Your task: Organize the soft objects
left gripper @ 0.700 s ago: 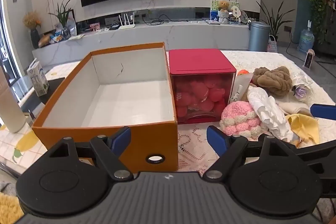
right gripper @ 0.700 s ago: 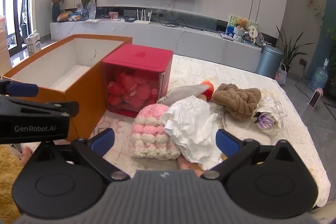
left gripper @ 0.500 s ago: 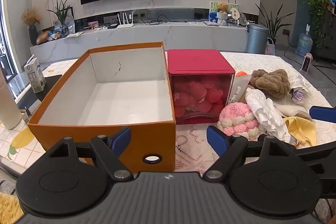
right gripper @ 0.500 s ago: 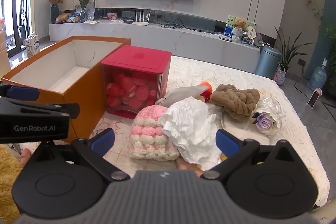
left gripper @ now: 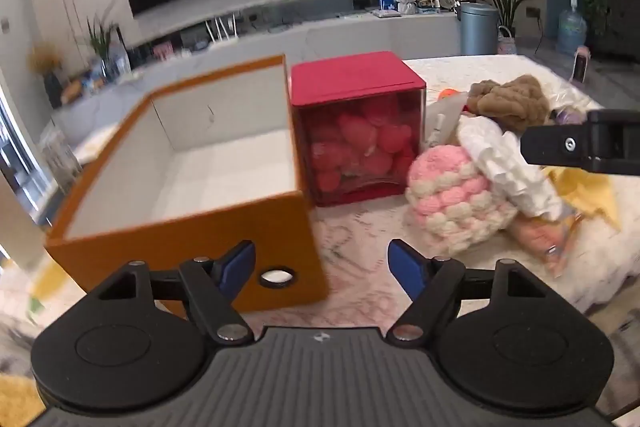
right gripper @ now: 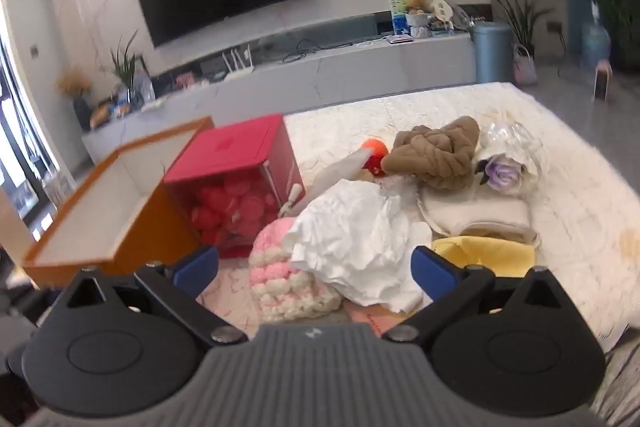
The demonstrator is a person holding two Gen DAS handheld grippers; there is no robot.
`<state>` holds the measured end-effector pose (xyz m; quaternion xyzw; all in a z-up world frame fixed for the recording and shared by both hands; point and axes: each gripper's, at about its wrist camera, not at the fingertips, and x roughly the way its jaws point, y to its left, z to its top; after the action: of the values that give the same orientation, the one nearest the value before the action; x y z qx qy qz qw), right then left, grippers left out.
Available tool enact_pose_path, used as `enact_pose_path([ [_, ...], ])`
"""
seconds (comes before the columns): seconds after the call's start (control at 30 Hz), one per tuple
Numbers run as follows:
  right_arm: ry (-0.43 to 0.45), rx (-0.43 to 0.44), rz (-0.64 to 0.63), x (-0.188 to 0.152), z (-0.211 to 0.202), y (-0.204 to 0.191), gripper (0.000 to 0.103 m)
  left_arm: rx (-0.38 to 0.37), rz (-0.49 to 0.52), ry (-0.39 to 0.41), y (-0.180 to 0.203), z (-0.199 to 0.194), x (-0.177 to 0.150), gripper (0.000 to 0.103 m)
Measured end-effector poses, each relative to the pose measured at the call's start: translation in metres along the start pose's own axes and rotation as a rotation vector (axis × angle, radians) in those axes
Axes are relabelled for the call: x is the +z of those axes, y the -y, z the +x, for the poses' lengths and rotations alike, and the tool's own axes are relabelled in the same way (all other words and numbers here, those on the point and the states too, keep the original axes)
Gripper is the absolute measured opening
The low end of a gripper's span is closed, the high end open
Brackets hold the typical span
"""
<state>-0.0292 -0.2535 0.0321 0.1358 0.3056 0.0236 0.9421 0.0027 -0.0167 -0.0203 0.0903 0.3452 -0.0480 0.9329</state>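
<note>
**Both grippers spread above a pile of soft things**

The left gripper [left gripper: 322,269] hovers over the table's near edge, jaws spread wide with nothing between them, just beyond the front wall of the orange box [left gripper: 192,243]. The box stands open at the table's left end, its white inside bare. A red cube [left gripper: 356,125] with a clear front sits touching the box's right side, full of red round pieces.

The right gripper [right gripper: 316,269] also has its jaws spread, pinching nothing; the pink hat [right gripper: 286,279] and the white cloth [right gripper: 352,239] lie just beyond its tips, near the table's front edge. The cloth drapes over the hat's right side. Behind them, toward the middle of the table [right gripper: 580,195], lie a brown knit [right gripper: 436,155], a beige cloth [right gripper: 476,215], a yellow cloth [right gripper: 484,253], a purple flower [right gripper: 502,175] in clear wrap and an orange ball [right gripper: 376,149].

In the left view, part of the right gripper's black body juts in over the pile's right side.
</note>
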Motion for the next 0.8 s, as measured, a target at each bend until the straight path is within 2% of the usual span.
enact_pose_path([
  [0.27, -0.014, -0.022, -0.090, -0.005, 0.000, -0.010, 0.100, 0.010, -0.055, -0.002, -0.010, -0.002, 0.002, 0.089],
  [0.37, -0.025, -0.025, -0.126, -0.007, 0.001, -0.015, 0.097, 0.013, -0.068, 0.001, -0.012, -0.002, 0.002, 0.089],
  [0.8, -0.031, -0.012, -0.172, -0.009, 0.005, -0.022, 0.098, 0.006, -0.131, 0.034, -0.025, -0.012, 0.007, 0.089],
])
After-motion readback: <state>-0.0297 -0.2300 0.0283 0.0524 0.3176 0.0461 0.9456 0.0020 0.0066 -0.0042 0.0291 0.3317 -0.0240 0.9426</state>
